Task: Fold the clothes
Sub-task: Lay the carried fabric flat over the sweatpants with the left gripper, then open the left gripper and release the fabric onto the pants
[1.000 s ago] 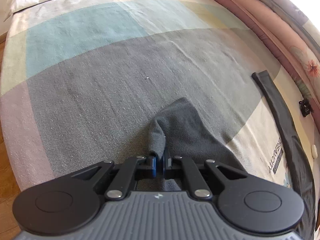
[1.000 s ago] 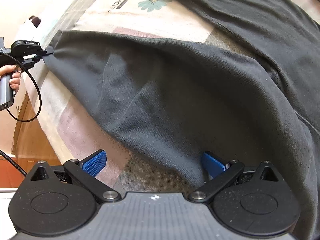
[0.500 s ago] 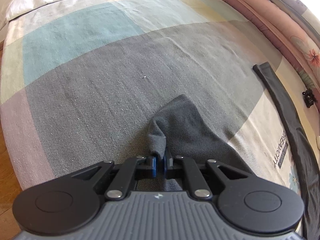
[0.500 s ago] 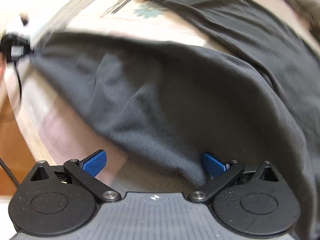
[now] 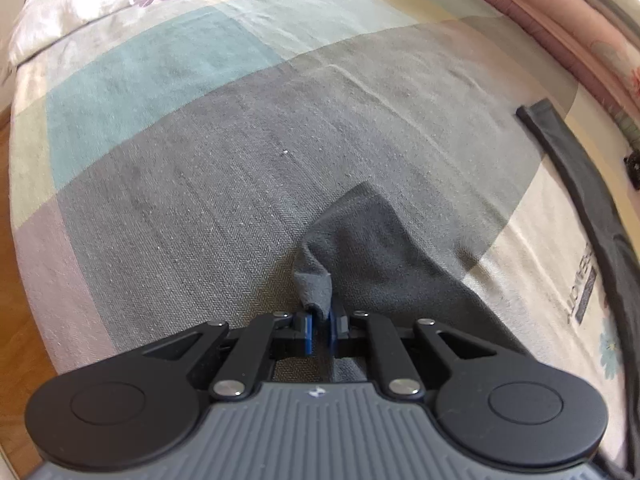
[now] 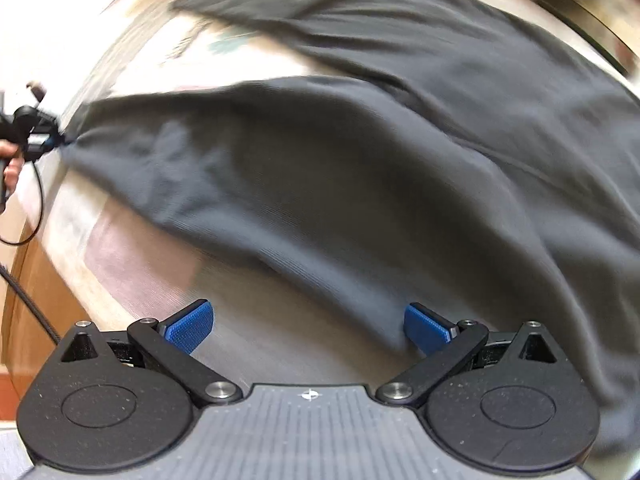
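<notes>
Soft dark-grey knit garment [image 6: 360, 168] sprawls limp across patchwork bedspread [image 5: 200, 160]. Left gripper [image 5: 319, 325] clamps a corner; right gripper [image 6: 308, 326] gapes empty, hem at 3 o'clock: pinch there.

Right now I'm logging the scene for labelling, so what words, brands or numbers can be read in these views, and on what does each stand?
None reads cleanly.
Bed sheet, left wrist view: a printed label, sideways and blurred, letters not legible.
Bed sheet, right wrist view: the print is smeared by motion blur.
Dark grey garment and both claws: no text visible.
</notes>
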The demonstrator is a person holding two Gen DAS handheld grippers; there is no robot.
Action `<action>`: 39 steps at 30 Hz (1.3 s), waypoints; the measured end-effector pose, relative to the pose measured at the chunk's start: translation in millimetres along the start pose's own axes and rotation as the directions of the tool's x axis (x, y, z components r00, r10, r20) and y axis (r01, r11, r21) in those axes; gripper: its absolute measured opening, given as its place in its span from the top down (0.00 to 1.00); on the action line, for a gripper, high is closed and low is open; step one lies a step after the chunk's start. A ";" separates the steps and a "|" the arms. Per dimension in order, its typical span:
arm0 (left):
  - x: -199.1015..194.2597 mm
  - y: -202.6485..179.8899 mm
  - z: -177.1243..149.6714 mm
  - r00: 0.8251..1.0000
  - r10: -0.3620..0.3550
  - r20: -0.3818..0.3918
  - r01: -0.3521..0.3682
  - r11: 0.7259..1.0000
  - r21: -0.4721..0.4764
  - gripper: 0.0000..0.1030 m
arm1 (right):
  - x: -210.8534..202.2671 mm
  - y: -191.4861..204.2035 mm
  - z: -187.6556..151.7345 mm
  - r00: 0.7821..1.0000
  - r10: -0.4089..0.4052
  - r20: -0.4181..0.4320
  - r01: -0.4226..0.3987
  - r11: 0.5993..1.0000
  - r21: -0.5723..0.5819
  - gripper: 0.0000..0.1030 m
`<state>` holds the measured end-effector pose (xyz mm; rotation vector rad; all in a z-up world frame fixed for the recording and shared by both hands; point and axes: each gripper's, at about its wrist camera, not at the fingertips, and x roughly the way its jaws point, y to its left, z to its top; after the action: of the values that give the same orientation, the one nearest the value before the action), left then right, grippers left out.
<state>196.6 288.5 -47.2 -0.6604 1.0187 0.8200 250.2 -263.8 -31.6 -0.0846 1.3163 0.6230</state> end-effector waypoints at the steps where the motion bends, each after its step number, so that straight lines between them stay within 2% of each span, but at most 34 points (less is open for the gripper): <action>1: 0.1 -2.7 0.3 1.000 0.012 -0.001 -0.012 1.000 0.009 0.90 | -4.1 -6.6 -8.2 1.000 -0.003 0.001 0.003 1.000 0.023 0.00; 4: -0.1 -8.5 2.6 0.999 0.044 -0.007 -0.044 0.998 0.033 0.90 | -13.0 -18.2 -25.7 1.000 -0.014 0.001 0.014 0.998 0.055 0.00; 8: -4.0 -7.7 9.1 0.996 0.088 -0.023 -0.087 0.995 0.041 0.81 | -15.3 -17.3 -28.1 1.000 -0.019 0.018 0.018 0.999 0.050 0.00; 10: -8.7 -1.1 11.7 0.996 0.090 -0.007 -0.090 0.996 0.003 0.83 | -13.9 -19.4 -23.9 1.000 -0.012 0.025 0.011 0.999 0.053 0.00; 12: -13.8 2.2 11.9 0.996 0.086 0.010 -0.086 0.996 -0.011 0.91 | -13.6 -20.8 -20.0 1.000 -0.006 0.029 0.004 0.999 0.051 0.00; 15: -21.6 -2.3 7.7 0.996 0.079 0.038 -0.081 0.996 0.038 0.96 | -11.4 -20.8 -14.6 1.000 -0.003 0.021 0.002 1.000 0.030 0.00; 17: -27.5 -3.0 4.1 0.995 0.077 0.062 -0.080 0.995 0.055 0.97 | -10.9 -19.9 -11.3 1.000 -0.007 0.008 0.007 1.000 0.000 0.00; 20: -38.2 6.8 0.4 0.995 0.049 0.091 -0.051 0.998 0.023 0.97 | -9.0 -15.9 -5.9 1.000 -0.022 -0.008 0.021 0.999 -0.050 0.00; 23: -39.2 17.7 -3.1 0.995 0.058 0.086 -0.062 0.997 0.055 0.97 | -5.2 -8.1 2.3 0.999 -0.034 -0.021 0.032 0.997 -0.076 0.00; 25: -32.7 32.9 -4.8 0.998 0.051 0.046 -0.052 0.998 0.022 0.92 | -1.8 -0.9 9.3 0.999 -0.044 -0.031 0.041 0.995 -0.088 0.00; 27: -31.3 55.4 -4.3 0.997 0.051 0.056 -0.046 0.996 -0.072 0.92 | -0.1 8.6 17.2 0.998 -0.052 -0.036 0.048 0.993 -0.105 0.00; 29: -29.7 80.7 -0.5 0.997 0.024 0.070 -0.011 0.982 -0.187 0.92 | -0.3 19.7 25.2 0.998 -0.057 -0.034 0.053 0.991 -0.126 0.00; 31: -25.5 97.8 4.5 0.998 -0.005 0.065 0.021 0.969 -0.248 0.93 | 0.7 31.4 32.8 0.997 -0.063 -0.035 0.057 0.988 -0.142 0.00; 34: -17.2 102.7 6.2 0.993 -0.115 0.004 0.112 0.958 -0.263 0.92 | 4.5 50.4 43.8 0.997 -0.066 -0.043 0.058 0.985 -0.164 0.00; 37: -18.1 107.7 -4.4 0.986 -0.164 -0.010 0.154 0.941 -0.301 0.88 | 7.4 71.7 56.0 0.997 -0.061 -0.050 0.050 0.980 -0.192 0.00; 39: -19.8 112.1 -12.5 0.981 -0.192 -0.011 0.178 0.926 -0.332 0.81 | 8.6 86.6 64.9 0.997 -0.053 -0.052 0.041 0.976 -0.214 0.00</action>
<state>91.3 333.4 -45.1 -1.0493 0.8477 0.8190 267.2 -162.2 2.8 -0.3097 1.2961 0.7240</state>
